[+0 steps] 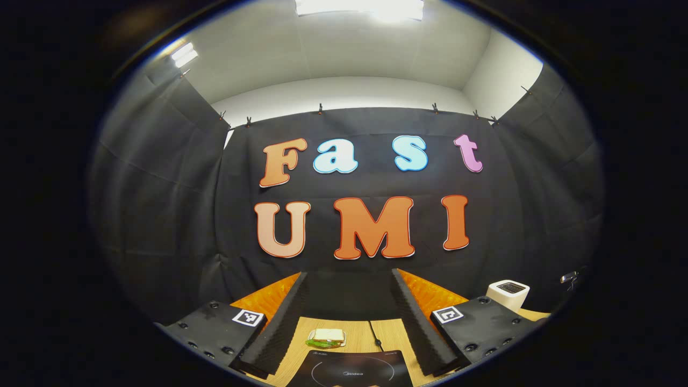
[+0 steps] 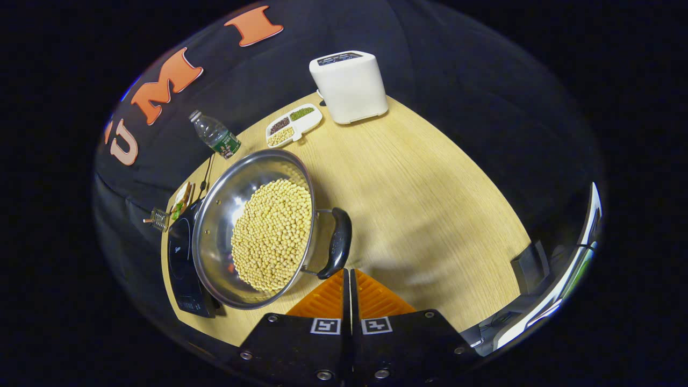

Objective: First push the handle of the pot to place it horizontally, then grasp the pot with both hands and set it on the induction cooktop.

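In the right gripper view a steel pot (image 2: 215,215) full of yellow soybeans (image 2: 271,236) stands on the wooden table (image 2: 419,204). Its black side handle (image 2: 338,242) points toward me. My right gripper (image 2: 349,273) is shut with nothing between its fingers, and its tips sit just beside the near end of that handle; I cannot tell whether they touch. The black induction cooktop (image 2: 180,263) lies past the pot's far side, partly hidden by it. In the left gripper view my left gripper (image 1: 349,274) is open, held above the cooktop (image 1: 349,371) and facing the wall.
A white toaster (image 2: 349,86), a divided dish of beans (image 2: 293,124) and a water bottle (image 2: 215,134) stand at the table's back. A sandwich on a plate (image 1: 327,337) lies behind the cooktop beside its cable (image 1: 374,336). A screen (image 2: 570,279) stands at the right edge.
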Action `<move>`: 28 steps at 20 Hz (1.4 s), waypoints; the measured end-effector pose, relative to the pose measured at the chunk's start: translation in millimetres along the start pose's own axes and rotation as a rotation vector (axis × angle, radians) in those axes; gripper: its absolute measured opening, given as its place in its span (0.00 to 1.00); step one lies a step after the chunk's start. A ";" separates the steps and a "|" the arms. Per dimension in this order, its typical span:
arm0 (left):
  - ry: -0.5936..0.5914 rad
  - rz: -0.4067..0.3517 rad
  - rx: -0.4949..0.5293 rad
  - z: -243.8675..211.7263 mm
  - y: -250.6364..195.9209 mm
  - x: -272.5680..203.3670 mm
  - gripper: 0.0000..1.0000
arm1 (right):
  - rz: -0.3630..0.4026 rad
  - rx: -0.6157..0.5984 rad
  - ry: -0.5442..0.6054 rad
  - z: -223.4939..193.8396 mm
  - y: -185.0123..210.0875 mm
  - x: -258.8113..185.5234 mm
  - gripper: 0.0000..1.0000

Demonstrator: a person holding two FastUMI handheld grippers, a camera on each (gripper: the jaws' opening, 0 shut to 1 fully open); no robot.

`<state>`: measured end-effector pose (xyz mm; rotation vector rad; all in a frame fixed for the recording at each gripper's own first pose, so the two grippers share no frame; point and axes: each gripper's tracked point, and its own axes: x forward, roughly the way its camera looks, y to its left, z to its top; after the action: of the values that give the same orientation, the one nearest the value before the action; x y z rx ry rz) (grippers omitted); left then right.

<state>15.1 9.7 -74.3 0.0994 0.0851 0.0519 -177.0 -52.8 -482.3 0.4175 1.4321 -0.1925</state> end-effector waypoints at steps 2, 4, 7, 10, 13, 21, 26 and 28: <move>0.001 -0.013 -0.007 -1.6 -4.4 0.5 1.00 | 0.002 -0.020 0.016 -5.5 7.8 4.1 0.00; 0.007 -0.015 -0.001 -4.1 -4.6 0.0 1.00 | 0.009 -0.017 0.029 -6.1 15.0 7.5 0.00; 0.011 -0.011 0.009 -3.8 -1.0 -2.7 1.00 | -0.013 -0.001 0.009 6.3 12.2 13.1 0.00; 0.005 -0.006 0.023 0.1 0.4 -4.2 1.00 | -0.017 0.043 0.000 21.2 9.9 21.0 0.00; 0.009 -0.023 0.013 -0.6 -5.5 -6.9 1.00 | -0.034 0.033 -0.010 33.5 8.4 27.3 0.00; 0.076 -0.034 0.002 -21.4 -8.9 -2.4 1.00 | -0.049 0.085 -0.017 63.1 7.1 46.4 0.00; 0.119 -0.060 0.016 -42.9 -20.6 0.4 0.93 | -0.078 0.115 -0.035 82.7 8.3 59.5 0.00; 0.144 -0.075 0.016 -50.8 -28.3 1.5 0.98 | -0.095 0.104 -0.040 88.2 9.6 63.0 0.00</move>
<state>13.5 -13.4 -127.7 0.1086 0.2331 -0.0170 -83.8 -71.0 -535.4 0.4291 1.4070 -0.3514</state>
